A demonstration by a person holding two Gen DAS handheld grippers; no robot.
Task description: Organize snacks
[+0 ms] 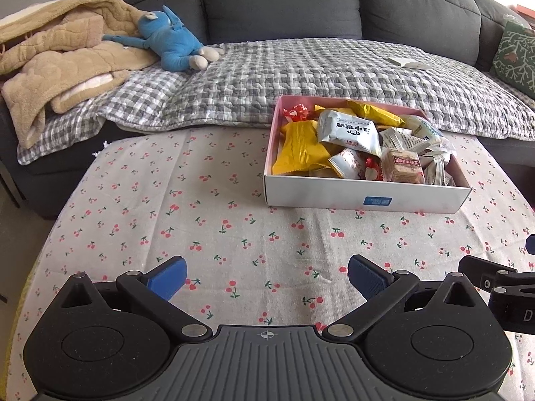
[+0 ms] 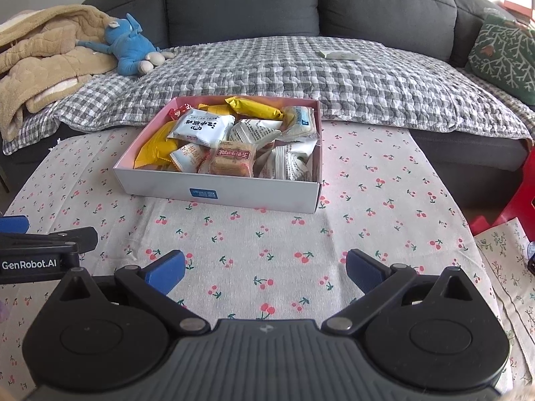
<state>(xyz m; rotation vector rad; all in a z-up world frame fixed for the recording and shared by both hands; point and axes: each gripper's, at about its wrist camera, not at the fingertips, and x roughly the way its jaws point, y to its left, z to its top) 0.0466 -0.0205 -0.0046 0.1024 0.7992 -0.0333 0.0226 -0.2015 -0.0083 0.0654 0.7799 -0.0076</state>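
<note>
Snack box (image 1: 366, 197): shallow white carton with pink inner walls, on the cherry-print tablecloth (image 1: 234, 234) at the far side of the table, close to the sofa (image 1: 281, 3). Contents heaped: yellow packets (image 1: 299, 145), a white packet with blue print (image 1: 349, 132), a small clear-wrapped biscuit pack with a red label (image 2: 233, 163), red-wrapped sweets (image 1: 295, 112). Lower layers are buried under the top ones; the count cannot be told, and most of the print is too small to read.

Left gripper (image 1: 267, 279): low over the near cloth, blue pads (image 1: 169, 280) spread wide, nothing between them. Its side enters the right wrist view at the left edge, cut off.

Right gripper (image 2: 265, 272): same attitude, level with the left and just beside it, fingers wide apart and empty. Only a black linkage shows at the right edge of the left view.

Background: checked quilt (image 1: 301, 73), tan blanket (image 1: 63, 53), blue plush toy (image 1: 174, 40), green cushion (image 2: 505, 53) partly cropped, and a flat white item (image 2: 339, 55), possibly a packet.
</note>
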